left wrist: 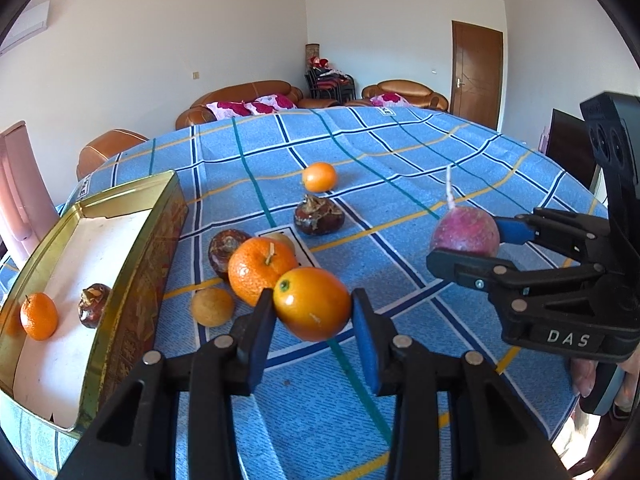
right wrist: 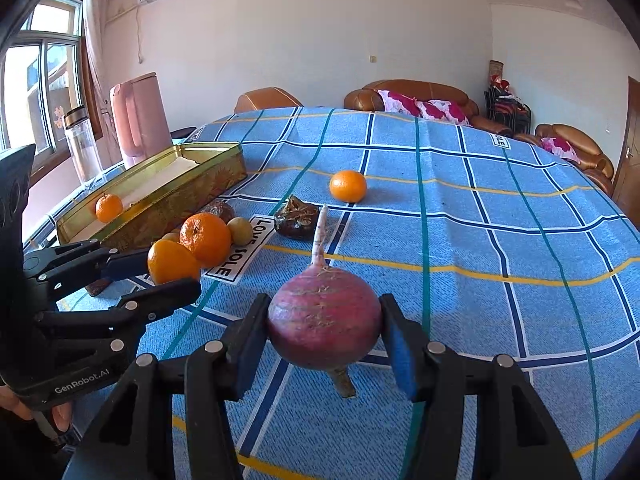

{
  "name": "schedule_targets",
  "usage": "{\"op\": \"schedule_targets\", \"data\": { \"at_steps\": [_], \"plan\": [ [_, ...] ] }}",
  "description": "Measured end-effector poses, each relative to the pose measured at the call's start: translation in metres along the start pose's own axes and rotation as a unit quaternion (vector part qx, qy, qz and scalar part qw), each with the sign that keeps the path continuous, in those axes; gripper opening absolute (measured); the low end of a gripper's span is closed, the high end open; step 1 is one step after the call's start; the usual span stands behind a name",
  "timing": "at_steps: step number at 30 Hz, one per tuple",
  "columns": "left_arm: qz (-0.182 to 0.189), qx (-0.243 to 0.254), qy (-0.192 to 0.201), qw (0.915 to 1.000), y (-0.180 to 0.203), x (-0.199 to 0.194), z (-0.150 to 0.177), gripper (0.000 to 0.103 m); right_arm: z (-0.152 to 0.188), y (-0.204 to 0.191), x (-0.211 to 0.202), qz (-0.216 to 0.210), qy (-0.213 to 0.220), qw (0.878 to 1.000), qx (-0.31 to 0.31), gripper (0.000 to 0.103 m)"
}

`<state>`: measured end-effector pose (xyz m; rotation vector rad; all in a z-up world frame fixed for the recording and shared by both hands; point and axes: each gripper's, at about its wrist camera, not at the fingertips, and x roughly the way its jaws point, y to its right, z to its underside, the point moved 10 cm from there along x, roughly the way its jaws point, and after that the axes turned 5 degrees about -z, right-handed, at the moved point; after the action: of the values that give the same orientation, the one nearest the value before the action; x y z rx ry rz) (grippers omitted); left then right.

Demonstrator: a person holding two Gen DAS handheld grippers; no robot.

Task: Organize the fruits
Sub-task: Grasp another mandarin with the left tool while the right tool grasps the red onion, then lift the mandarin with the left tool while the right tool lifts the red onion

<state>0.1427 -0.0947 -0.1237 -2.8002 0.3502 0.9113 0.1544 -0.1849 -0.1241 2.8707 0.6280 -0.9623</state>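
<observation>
On the blue checked cloth (right wrist: 500,216) a gold tin (left wrist: 132,248) holds a mandarin (left wrist: 39,316) and a dark bulb (left wrist: 93,305). The right gripper (right wrist: 325,334) clamps a red radish (right wrist: 324,320) above the cloth; the left gripper (left wrist: 314,314) pinches a kumquat (left wrist: 312,304) beside the loose fruit pile.

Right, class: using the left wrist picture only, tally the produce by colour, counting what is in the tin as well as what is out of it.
Orange fruits: 4
Dark brown pieces: 3
Tan fruits: 2
Purple-red root: 1
Total: 10
</observation>
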Motion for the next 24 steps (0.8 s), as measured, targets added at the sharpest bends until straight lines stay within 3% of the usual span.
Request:
{"op": "schedule_targets", "data": {
  "at_steps": [24],
  "plan": [
    [-0.022, -0.032, 0.064, 0.9972, -0.015, -0.022, -0.009, 0.040, -0.007, -0.010, -0.022, -0.024, 0.065, 0.997, -0.027, 0.056]
  ]
}}
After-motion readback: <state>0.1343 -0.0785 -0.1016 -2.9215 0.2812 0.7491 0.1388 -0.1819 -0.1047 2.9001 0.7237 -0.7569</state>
